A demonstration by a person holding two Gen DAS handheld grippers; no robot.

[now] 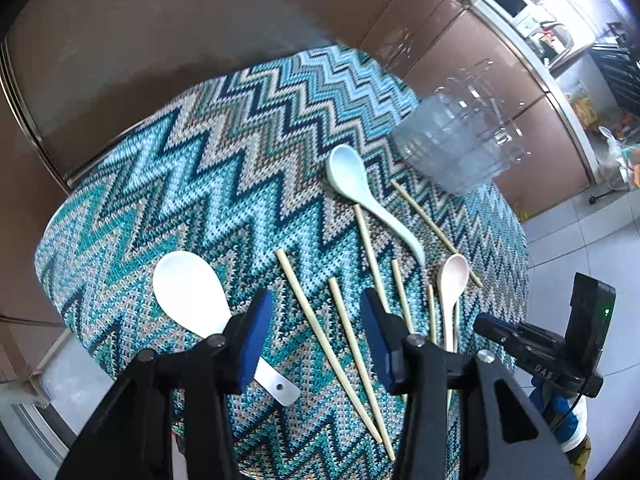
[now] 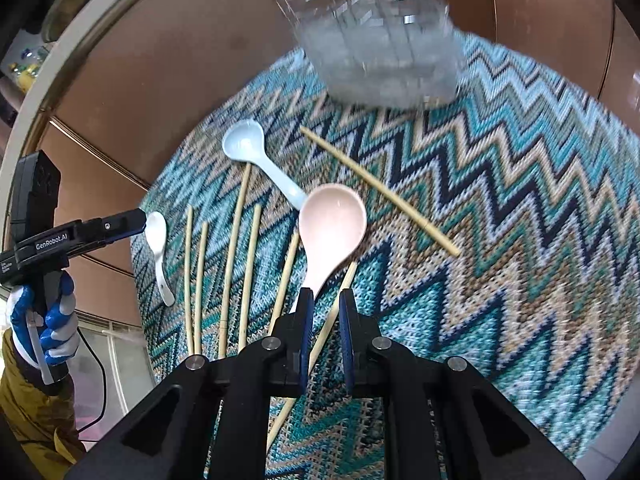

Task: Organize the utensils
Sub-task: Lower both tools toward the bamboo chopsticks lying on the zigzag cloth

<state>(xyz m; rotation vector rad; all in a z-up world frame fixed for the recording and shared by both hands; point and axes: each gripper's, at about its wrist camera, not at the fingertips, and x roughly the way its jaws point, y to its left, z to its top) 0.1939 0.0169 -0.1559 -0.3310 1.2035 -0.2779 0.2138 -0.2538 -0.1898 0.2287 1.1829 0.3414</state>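
Note:
Several wooden chopsticks [image 1: 332, 332] lie on the zigzag cloth, with a white spoon [image 1: 188, 292], a pale blue spoon [image 1: 352, 180] and a pink spoon [image 1: 452, 284]. My left gripper [image 1: 316, 340] is open above two chopsticks, beside the white spoon's handle. In the right wrist view my right gripper [image 2: 326, 328] has its jaws narrowly apart around a chopstick [image 2: 320, 344], beside the pink spoon's handle [image 2: 332, 224]; contact is unclear. The clear plastic holder [image 2: 380, 48] stands at the far edge; it also shows in the left wrist view [image 1: 460, 140].
The round table [image 1: 200, 160] with the zigzag cloth has brown cabinets behind it [image 1: 160, 40]. A lone chopstick [image 2: 380, 192] lies diagonally right of the spoons. The left gripper with a blue-gloved hand [image 2: 44, 320] shows in the right wrist view. Tiled floor lies at the right [image 1: 600, 248].

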